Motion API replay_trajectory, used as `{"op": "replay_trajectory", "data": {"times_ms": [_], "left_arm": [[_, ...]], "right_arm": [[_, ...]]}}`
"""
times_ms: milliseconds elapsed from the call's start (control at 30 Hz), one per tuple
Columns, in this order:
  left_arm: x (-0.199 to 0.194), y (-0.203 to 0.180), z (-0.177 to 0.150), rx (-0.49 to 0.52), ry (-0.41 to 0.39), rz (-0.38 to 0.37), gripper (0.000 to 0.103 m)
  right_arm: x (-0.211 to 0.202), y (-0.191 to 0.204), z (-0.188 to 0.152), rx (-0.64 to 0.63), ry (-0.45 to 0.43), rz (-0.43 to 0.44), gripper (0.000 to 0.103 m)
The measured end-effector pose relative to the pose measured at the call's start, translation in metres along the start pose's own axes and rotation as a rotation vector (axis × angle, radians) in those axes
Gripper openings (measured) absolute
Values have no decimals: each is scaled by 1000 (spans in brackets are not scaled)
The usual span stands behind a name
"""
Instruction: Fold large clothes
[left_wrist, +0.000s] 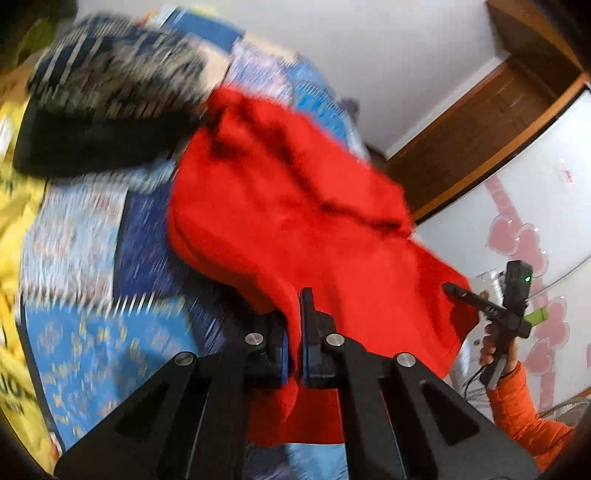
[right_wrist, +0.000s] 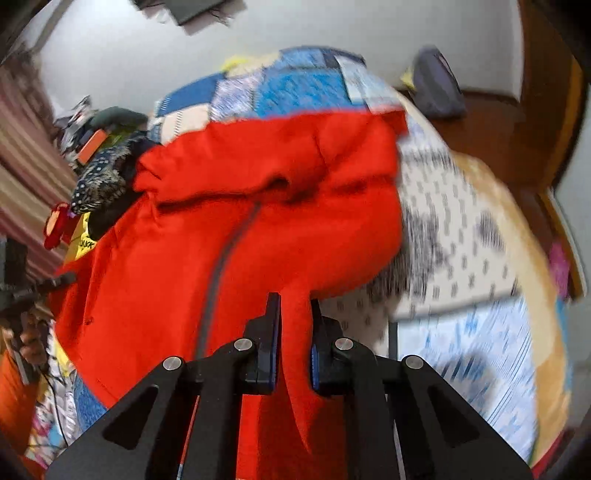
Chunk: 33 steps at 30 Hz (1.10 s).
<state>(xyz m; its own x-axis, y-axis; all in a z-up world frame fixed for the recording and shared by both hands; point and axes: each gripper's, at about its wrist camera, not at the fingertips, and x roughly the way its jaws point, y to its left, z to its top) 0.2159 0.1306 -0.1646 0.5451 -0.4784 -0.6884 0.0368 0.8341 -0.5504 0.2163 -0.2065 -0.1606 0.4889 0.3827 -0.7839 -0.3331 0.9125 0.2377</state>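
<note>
A large red garment hangs and drapes over a bed with a blue patchwork cover. My left gripper is shut on a fold of the red cloth near its lower edge. The right gripper also shows at the right of the left wrist view, at the garment's other edge. In the right wrist view the red garment shows a grey zipper line, and my right gripper is shut on a narrow strip of its edge. Both views are motion-blurred.
A dark patterned garment and a yellow item lie on the bed to the left. A white patterned blanket lies to the right. A wooden door frame and a wall with pink hearts stand behind.
</note>
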Motion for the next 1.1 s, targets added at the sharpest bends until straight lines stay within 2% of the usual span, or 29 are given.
{"op": "replay_trajectory", "data": {"times_ms": [100,233,300,400,500,600,667,800,900,1033,1100], "left_arm": [[-8,-26,30,58,-64,-14,3],[-14,-49,71,141,-155,15,3],[-13,-56,96,163,-201,38,3],[-3,-52,129,160,-244,96,3],[12,-30,161,98,-256,139,3],[34,-5,182,36,-255,202,3],[54,14,196,15,-257,284,3],[90,48,203,-45,-204,325,3],[106,69,203,-83,-177,326,3],[117,79,202,-87,-130,335,4],[118,73,200,-53,-111,359,7]], "right_arm": [[-6,3,27,-42,-44,3,11],[-3,1,66,-71,-113,-28,11],[-1,-8,89,-47,-150,-33,11],[9,-23,120,6,-183,-48,11],[30,-44,143,77,-188,-58,11],[55,-64,159,134,-171,-83,11],[79,-78,166,168,-143,-93,11],[112,-90,171,198,-99,-96,11],[127,-96,171,209,-68,-96,12],[130,-104,172,209,-5,-122,25],[125,-107,172,205,4,-162,39]]}}
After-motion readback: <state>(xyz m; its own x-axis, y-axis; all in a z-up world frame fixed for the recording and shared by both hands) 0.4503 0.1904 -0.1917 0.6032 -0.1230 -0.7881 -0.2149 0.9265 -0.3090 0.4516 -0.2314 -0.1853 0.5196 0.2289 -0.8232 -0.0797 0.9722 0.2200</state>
